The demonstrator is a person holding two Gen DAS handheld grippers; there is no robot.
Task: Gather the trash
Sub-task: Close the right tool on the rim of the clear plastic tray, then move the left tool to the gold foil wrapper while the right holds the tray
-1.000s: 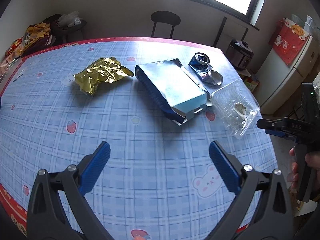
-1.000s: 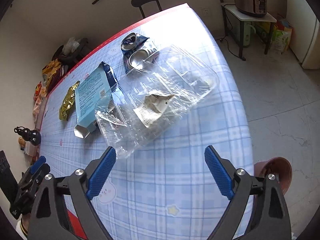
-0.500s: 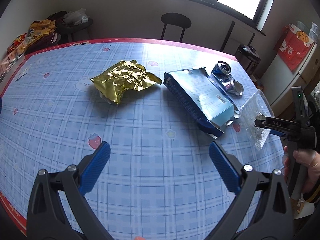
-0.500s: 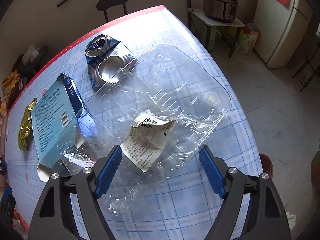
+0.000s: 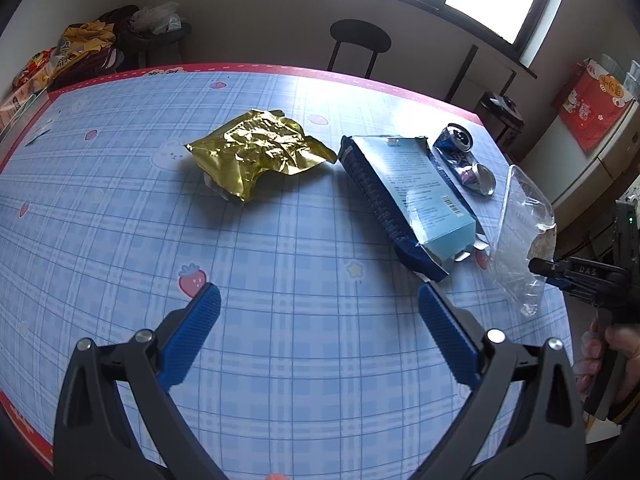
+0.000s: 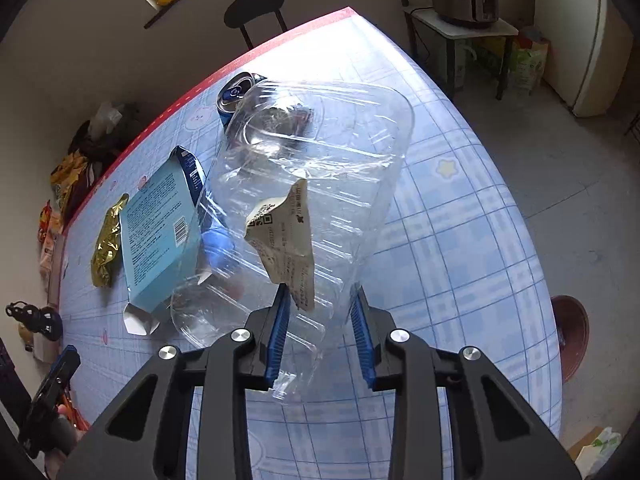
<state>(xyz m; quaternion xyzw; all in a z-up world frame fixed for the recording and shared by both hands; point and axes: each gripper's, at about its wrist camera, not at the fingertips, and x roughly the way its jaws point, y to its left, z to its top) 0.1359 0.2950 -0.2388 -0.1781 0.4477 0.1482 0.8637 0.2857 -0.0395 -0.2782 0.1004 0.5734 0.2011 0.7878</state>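
Left wrist view: the left tongs [image 5: 318,326] hang wide apart over the blue checked worktop [image 5: 120,208] with nothing between the blue pads. Ahead lies a crumpled gold wrapper [image 5: 260,152]. Right of it lies a blue box [image 5: 412,196], flattened, its open end toward the camera. Beyond the box a crushed can [image 5: 466,158] lies on its side near the far edge. At the right edge a clear tray [image 5: 520,236] stands tilted up on end, its lower part caught by the right tongs [image 5: 540,267], which come in from the right in a hand [image 5: 612,356].

Right wrist view: the right tongs [image 6: 322,332] are drawn close on the near end of the tray [image 6: 320,168], both pads pressing its thin plastic. The tray tips up and away from the camera, with a torn paper label [image 6: 286,240] stuck to it. Through and behind the tray shows the can [image 6: 236,92]. To the left lie the box [image 6: 160,232] and, beyond it, the wrapper [image 6: 106,248]. A stool [image 6: 254,12] stands past the worktop's [image 6: 460,240] far edge.
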